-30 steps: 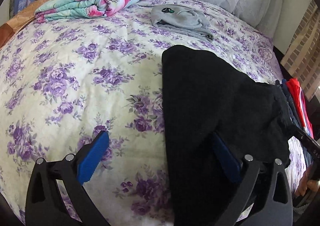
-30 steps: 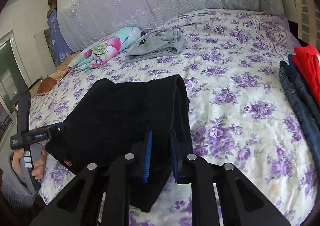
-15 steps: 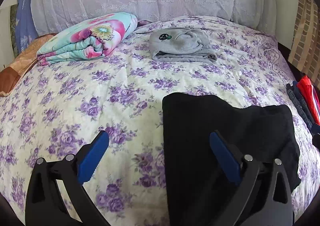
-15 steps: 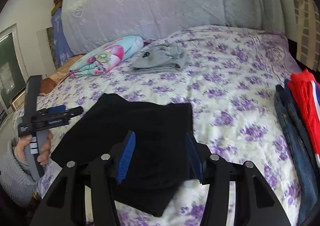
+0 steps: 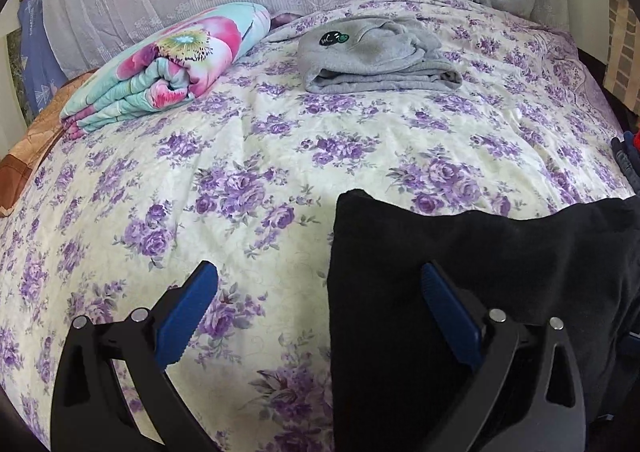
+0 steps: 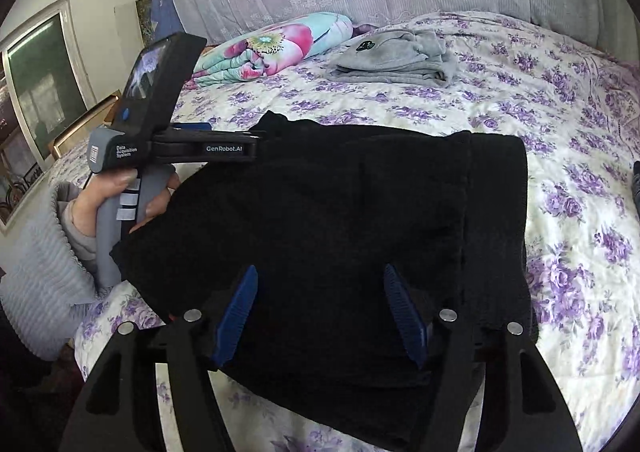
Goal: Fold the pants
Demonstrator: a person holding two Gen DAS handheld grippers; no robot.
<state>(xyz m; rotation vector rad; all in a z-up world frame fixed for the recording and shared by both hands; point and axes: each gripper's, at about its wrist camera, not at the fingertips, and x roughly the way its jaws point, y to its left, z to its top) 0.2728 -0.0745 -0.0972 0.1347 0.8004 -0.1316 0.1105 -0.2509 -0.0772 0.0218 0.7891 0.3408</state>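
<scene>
Left gripper (image 5: 318, 294): jaws spread apart, holding nothing, straddling the left edge of the black pants (image 5: 460, 272). Right gripper (image 6: 320, 294): jaws released, above the pants (image 6: 340, 212). The pants lie folded flat on the floral bed (image 5: 240, 156). Farther back lie a grey garment (image 5: 372, 52) and a rolled quilt (image 5: 172, 60).

left gripper (image 6: 224, 128) | arm: "GenRobot.AI" | grey body: "Data Acquisition System"
</scene>
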